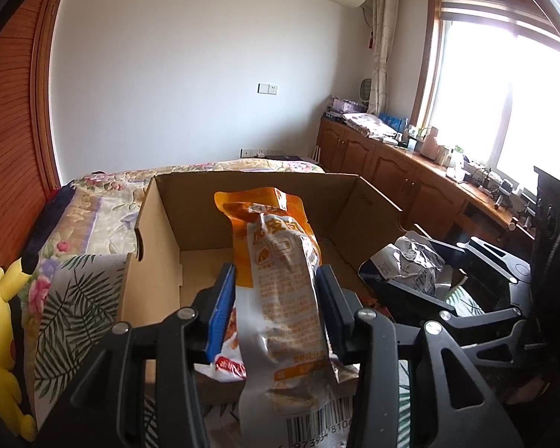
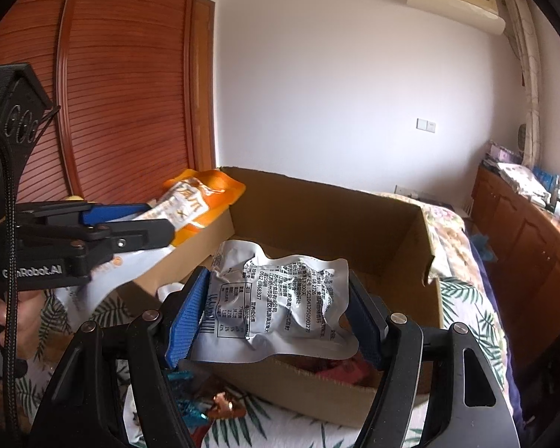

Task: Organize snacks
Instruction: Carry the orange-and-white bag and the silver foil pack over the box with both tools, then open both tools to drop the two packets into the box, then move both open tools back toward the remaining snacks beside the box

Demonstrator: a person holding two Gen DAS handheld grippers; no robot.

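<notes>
With each tool clamped on its pack, the left tool (image 1: 276, 310) gripping the orange snack pouch (image 1: 276, 261) and the right tool (image 2: 276, 321) the white vacuum pack (image 2: 280, 295), either slick pack could slip and miss the cardboard box (image 1: 160, 246).

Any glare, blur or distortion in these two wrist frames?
Left wrist view: window blown out white, and the orange snack packet in the left hand-held gripper is sharp. Right wrist view: evenly lit, print on the white packet readable. Both views: fisheye bends the walls, with dark corners.

The orange snack bag (image 1: 280, 261) hides much of the cardboard box (image 1: 190, 220) floor; its barcode end is cut off below.
</notes>
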